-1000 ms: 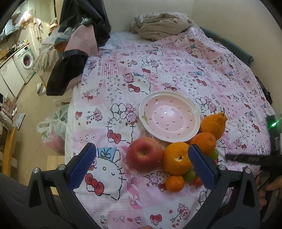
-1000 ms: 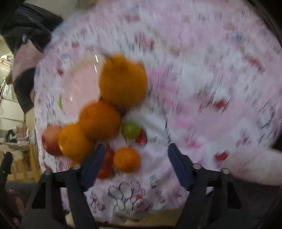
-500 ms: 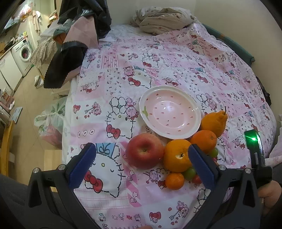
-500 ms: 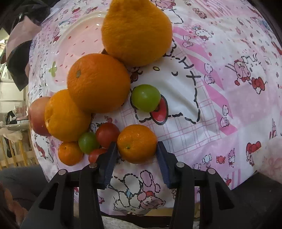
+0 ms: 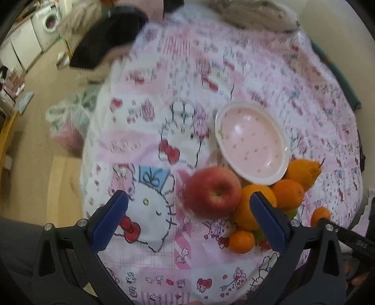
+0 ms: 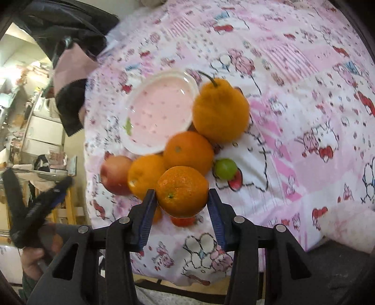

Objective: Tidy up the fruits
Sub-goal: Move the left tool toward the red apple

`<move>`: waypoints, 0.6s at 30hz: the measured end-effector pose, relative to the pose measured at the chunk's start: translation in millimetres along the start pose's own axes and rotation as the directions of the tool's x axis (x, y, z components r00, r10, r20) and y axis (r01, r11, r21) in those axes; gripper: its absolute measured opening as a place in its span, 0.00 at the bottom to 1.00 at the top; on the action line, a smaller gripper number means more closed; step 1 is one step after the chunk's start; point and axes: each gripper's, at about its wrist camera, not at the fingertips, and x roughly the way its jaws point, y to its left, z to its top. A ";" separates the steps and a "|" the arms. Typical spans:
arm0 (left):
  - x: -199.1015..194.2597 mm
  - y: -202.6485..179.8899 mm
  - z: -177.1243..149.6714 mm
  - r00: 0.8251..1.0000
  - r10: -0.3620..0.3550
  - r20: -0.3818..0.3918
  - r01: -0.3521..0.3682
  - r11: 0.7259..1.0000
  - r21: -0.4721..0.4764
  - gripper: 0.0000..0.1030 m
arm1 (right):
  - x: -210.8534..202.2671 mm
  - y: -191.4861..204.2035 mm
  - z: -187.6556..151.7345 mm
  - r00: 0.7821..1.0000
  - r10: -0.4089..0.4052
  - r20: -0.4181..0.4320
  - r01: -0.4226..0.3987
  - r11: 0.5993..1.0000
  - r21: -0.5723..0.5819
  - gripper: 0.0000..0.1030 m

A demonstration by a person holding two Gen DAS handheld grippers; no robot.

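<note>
My right gripper [image 6: 181,199] is shut on a small mandarin [image 6: 182,191] and holds it above the fruit pile; the mandarin also shows in the left wrist view [image 5: 320,215]. An empty pink plate [image 6: 159,112] lies on the bed beyond it. Beside the plate are a bumpy orange citrus with a stem [image 6: 220,110], two oranges [image 6: 188,152], a red apple [image 6: 114,174], a green fruit [image 6: 225,169] and a red tomato [image 6: 184,220]. My left gripper [image 5: 187,215] is open, low over the bedspread just left of the apple [image 5: 213,194], holding nothing.
The fruits lie on a pink Hello Kitty bedspread [image 5: 187,82] near the bed's front edge. Dark clothes [image 5: 105,47] and a crumpled blanket [image 5: 257,16] lie at the far end. A plastic bag [image 5: 70,122] sits on the floor to the left.
My right gripper has lifted the small mandarin off the bedspread and risen above the pile. My left gripper has shifted left, so the fruits now sit towards its right finger.
</note>
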 end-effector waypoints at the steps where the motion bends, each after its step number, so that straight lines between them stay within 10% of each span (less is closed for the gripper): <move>1: 7.4 -1.9 -0.4 0.999 0.002 -0.033 -0.002 1.000 0.010 0.95 | -1.2 -2.1 0.4 1.000 0.009 0.005 -0.009 1.000 0.000 0.45; 7: 45.7 -30.6 -20.2 0.980 0.069 -0.186 -0.032 0.980 0.194 0.94 | 12.7 -10.7 -5.2 1.000 -0.021 -0.012 0.021 1.000 0.002 0.45; 18: 89.3 -58.6 -22.5 0.965 0.115 -0.237 -0.037 0.949 0.312 0.96 | 6.1 -9.7 0.1 0.999 0.032 0.015 -0.032 1.000 -0.002 0.45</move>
